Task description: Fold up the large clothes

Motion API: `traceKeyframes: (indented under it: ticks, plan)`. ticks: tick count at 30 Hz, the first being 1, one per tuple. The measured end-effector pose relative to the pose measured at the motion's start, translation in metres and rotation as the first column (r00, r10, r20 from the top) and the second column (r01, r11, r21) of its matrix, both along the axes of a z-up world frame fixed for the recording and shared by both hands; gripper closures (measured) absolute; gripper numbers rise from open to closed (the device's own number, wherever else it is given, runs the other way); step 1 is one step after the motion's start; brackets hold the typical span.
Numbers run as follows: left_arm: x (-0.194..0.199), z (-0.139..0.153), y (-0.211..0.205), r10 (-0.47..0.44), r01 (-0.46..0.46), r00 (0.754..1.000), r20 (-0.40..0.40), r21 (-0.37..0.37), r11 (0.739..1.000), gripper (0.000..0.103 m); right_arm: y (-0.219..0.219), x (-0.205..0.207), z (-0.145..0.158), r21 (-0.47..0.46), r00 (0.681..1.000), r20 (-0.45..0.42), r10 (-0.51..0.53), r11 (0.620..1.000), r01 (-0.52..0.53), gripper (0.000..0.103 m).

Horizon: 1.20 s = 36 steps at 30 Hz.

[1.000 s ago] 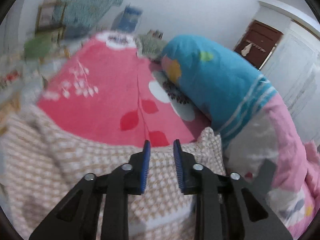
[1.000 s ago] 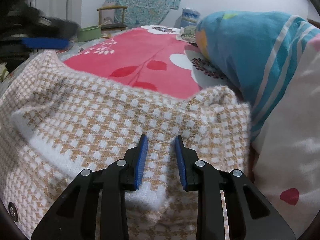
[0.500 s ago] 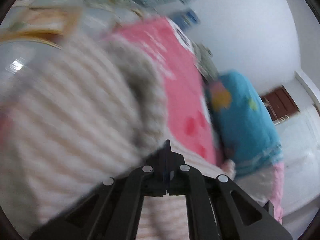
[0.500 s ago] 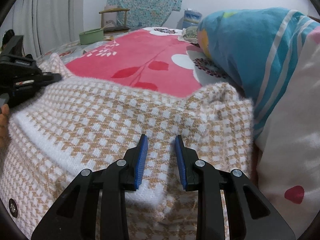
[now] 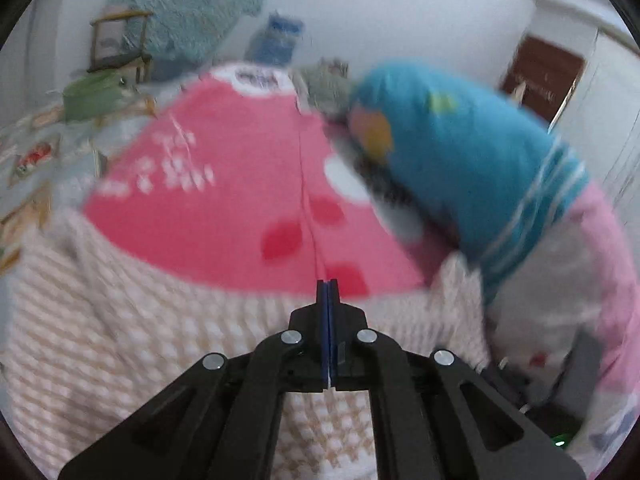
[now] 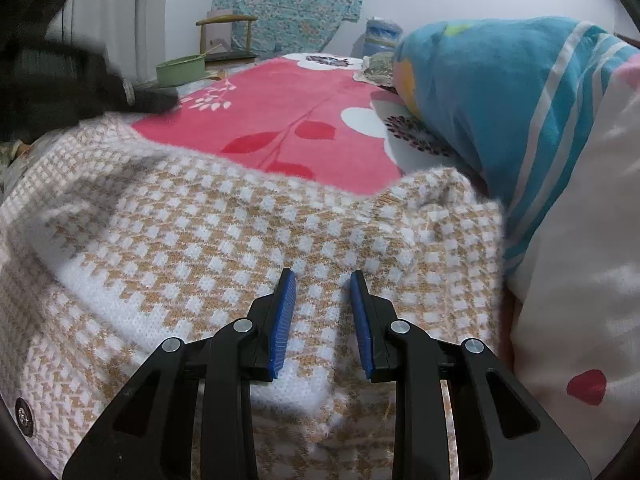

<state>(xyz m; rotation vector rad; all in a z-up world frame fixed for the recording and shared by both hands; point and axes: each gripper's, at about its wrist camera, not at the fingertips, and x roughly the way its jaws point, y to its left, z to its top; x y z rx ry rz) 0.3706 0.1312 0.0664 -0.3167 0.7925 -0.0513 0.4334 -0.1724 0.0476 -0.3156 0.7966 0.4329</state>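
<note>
A beige-and-white checked knit sweater (image 6: pixel 240 220) lies spread across the near part of the bed, its far edge resting on a pink floral blanket (image 6: pixel 288 112). My right gripper (image 6: pixel 322 276) hovers just above the sweater's middle, open, with nothing between its blue pads. In the blurred left wrist view the left gripper (image 5: pixel 327 284) is shut, pads pressed together over the sweater (image 5: pixel 160 340) near its far edge; I see no cloth pinched in them. The right wrist view shows the left gripper (image 6: pixel 152 100) as a dark blur above the sweater's far left corner.
A rolled blue striped quilt (image 6: pixel 500 92) and a white-pink duvet (image 6: pixel 580 280) pile up along the right side against the sweater. A green pot (image 6: pixel 180 68) and a wooden chair (image 6: pixel 228 36) stand beyond the bed's far left. The blanket (image 5: pixel 224 184) stretches away behind the sweater.
The left gripper's jaws have closed fully. It swung out over the sweater's left edge and came back toward the middle. The right gripper has stayed put, still open.
</note>
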Motion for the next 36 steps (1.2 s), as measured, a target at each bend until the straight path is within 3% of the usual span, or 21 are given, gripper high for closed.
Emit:
traceKeyframes:
  ticks: [1, 4, 7, 8, 10, 12, 13, 16, 18, 20, 22, 25, 28, 31, 32, 34, 36]
  plan:
    - [0.001, -0.02, -0.001, 0.029, -0.025, 0.998, -0.058, 0.064, 0.998, 0.1, -0.001, -0.001, 0.0, 0.002, 1.0, -0.002, 0.001, 1.0, -0.001, 0.078]
    - [-0.015, -0.04, 0.01, 0.025, -0.025, 1.0, 0.008, 0.014, 1.0, 0.1, 0.001, -0.004, 0.0, -0.009, 1.0, -0.005, 0.018, 1.0, -0.018, 0.078]
    - [-0.025, -0.042, 0.006, 0.008, -0.009, 1.0, 0.023, 0.066, 0.998, 0.1, -0.011, -0.008, 0.003, 0.037, 0.999, -0.033, 0.016, 0.999, -0.015, 0.078]
    - [-0.025, -0.041, 0.006, -0.002, 0.0, 1.0, 0.018, 0.079, 0.997, 0.1, -0.02, -0.01, 0.002, 0.068, 0.999, -0.054, 0.007, 0.998, -0.004, 0.078]
    - [-0.025, -0.041, 0.009, -0.005, 0.004, 1.0, 0.018, 0.064, 0.998, 0.1, -0.041, -0.01, 0.001, 0.16, 0.992, -0.127, -0.027, 0.986, 0.047, 0.068]
    - [-0.023, -0.041, 0.01, -0.005, 0.004, 1.0, 0.021, 0.051, 0.999, 0.1, -0.063, -0.009, 0.001, 0.279, 0.976, -0.214, -0.046, 0.954, 0.106, 0.068]
    - [-0.023, -0.041, 0.011, -0.004, 0.003, 1.0, 0.022, 0.046, 0.999, 0.1, -0.068, -0.012, 0.006, 0.296, 0.973, -0.222, -0.057, 0.947, 0.123, 0.068]
    - [-0.023, -0.041, 0.008, 0.002, -0.003, 1.0, 0.018, 0.062, 0.998, 0.1, -0.067, -0.036, 0.041, 0.234, 0.992, -0.062, -0.11, 0.964, 0.122, 0.074]
    - [-0.023, -0.041, 0.005, 0.005, -0.006, 1.0, 0.015, 0.075, 0.997, 0.1, -0.07, -0.039, 0.067, 0.3, 0.993, -0.018, -0.116, 0.947, 0.116, 0.075]
    - [-0.023, -0.041, 0.001, 0.011, -0.013, 1.0, 0.018, 0.103, 0.995, 0.1, -0.061, -0.028, 0.09, 0.363, 0.996, -0.03, -0.081, 0.928, 0.087, 0.075]
    - [-0.025, -0.041, -0.001, 0.017, -0.019, 1.0, 0.026, 0.115, 0.993, 0.1, -0.045, -0.011, 0.094, 0.388, 0.996, -0.088, -0.029, 0.919, 0.062, 0.075]
    - [-0.026, -0.042, 0.003, 0.027, -0.029, 0.999, 0.027, 0.077, 0.997, 0.1, -0.01, 0.011, 0.072, 0.38, 0.978, -0.204, 0.041, 0.924, 0.041, 0.076]
    - [-0.031, -0.044, 0.006, 0.055, -0.056, 0.998, 0.029, 0.04, 0.998, 0.1, 0.014, 0.017, 0.032, 0.337, 0.943, -0.321, 0.091, 0.941, 0.024, 0.076]
    - [-0.032, -0.046, 0.002, 0.055, -0.057, 0.998, 0.029, 0.068, 0.996, 0.1, 0.005, 0.012, 0.009, 0.399, 0.945, -0.308, 0.11, 0.917, 0.024, 0.077]
    - [-0.031, -0.046, 0.003, 0.053, -0.055, 0.998, 0.03, 0.059, 0.997, 0.1, -0.001, 0.012, 0.007, 0.416, 0.945, -0.31, 0.102, 0.909, 0.038, 0.081]
    - [-0.031, -0.047, 0.006, 0.05, -0.051, 0.998, 0.03, 0.036, 0.998, 0.1, -0.016, 0.016, 0.001, 0.427, 0.944, -0.323, 0.064, 0.901, 0.084, 0.103]
    - [-0.031, -0.047, 0.008, 0.046, -0.047, 0.998, 0.031, 0.021, 0.999, 0.1, -0.043, 0.027, -0.009, 0.497, 0.918, -0.394, 0.051, 0.851, 0.166, 0.103]
